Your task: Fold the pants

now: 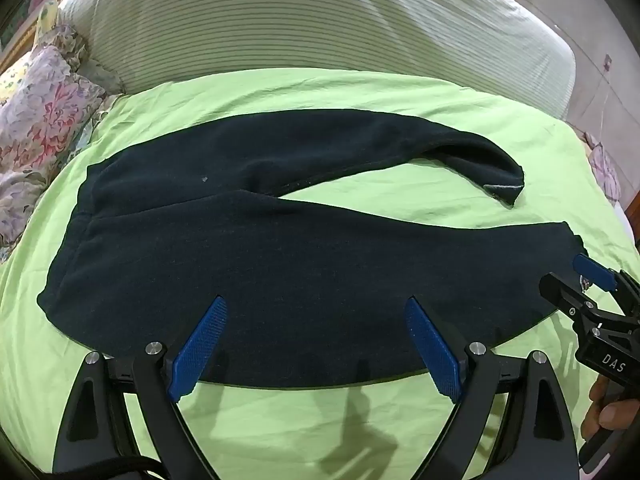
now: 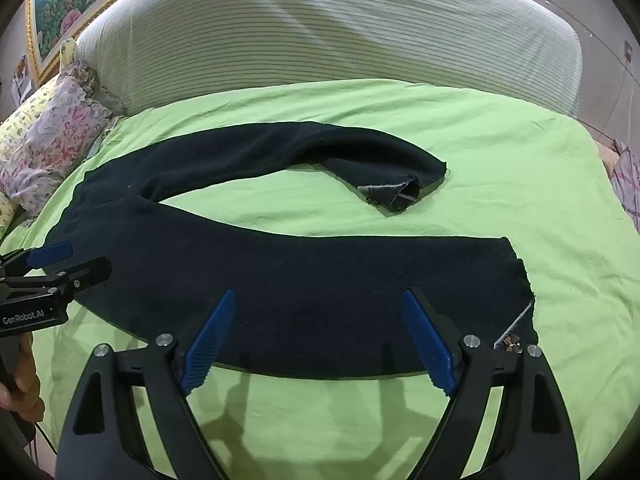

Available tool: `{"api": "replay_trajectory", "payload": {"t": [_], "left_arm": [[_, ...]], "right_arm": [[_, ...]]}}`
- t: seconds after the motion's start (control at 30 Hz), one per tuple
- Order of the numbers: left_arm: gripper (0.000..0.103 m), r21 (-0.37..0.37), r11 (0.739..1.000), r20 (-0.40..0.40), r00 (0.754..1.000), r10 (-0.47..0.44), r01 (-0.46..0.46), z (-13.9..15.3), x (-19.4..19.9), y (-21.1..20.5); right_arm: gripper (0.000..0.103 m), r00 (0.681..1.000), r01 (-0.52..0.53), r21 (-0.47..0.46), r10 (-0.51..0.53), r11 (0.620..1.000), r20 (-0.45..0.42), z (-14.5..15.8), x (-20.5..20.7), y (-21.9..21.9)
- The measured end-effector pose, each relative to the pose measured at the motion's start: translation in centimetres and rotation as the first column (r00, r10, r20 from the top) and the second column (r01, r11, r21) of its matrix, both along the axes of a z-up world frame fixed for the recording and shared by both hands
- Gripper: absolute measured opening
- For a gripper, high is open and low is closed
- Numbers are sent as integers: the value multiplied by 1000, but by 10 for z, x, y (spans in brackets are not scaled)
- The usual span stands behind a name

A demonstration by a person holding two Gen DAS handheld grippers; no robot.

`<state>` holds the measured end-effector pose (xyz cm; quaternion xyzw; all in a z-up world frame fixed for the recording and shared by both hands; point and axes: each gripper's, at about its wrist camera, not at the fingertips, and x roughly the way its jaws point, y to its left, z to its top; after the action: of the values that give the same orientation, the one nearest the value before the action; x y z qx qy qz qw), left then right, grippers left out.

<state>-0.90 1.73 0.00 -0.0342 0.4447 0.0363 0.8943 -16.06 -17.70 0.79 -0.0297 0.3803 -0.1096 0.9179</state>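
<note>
My left gripper (image 1: 314,312) hangs over the near edge of the pants (image 1: 260,248), its blue fingers (image 1: 200,344) spread wide and holding nothing. My right gripper (image 2: 318,306) is just as wide open and empty, poised over the near leg close to its cuff (image 2: 516,280). In the left view the right gripper shows at four o'clock; in the right view the left one shows at nine. The dark pants lie flat across the green sheet (image 1: 320,92), waist at nine o'clock, legs parted toward three, the far leg curling at two. A striped cushion (image 1: 300,20) stands at twelve, flowered pillows (image 1: 44,120) at ten.
</note>
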Motion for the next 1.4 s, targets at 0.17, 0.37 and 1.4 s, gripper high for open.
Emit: {"api": "replay_trajectory", "payload": {"t": [0.17, 0.37, 1.4], "left_arm": [[92, -2, 1000, -6, 1000, 6, -6, -2, 1, 2], [92, 0, 1000, -9, 1000, 7, -7, -3, 3, 2], [92, -26, 1000, -43, 999, -7, 5, -7, 10, 3]], "right_arm": [[86, 1000, 0, 3, 0, 1000, -3, 1, 4, -6], [86, 1000, 1, 12, -1, 1000, 1, -3, 5, -8], [86, 999, 20, 63, -21, 998, 25, 4, 4, -8]]}}
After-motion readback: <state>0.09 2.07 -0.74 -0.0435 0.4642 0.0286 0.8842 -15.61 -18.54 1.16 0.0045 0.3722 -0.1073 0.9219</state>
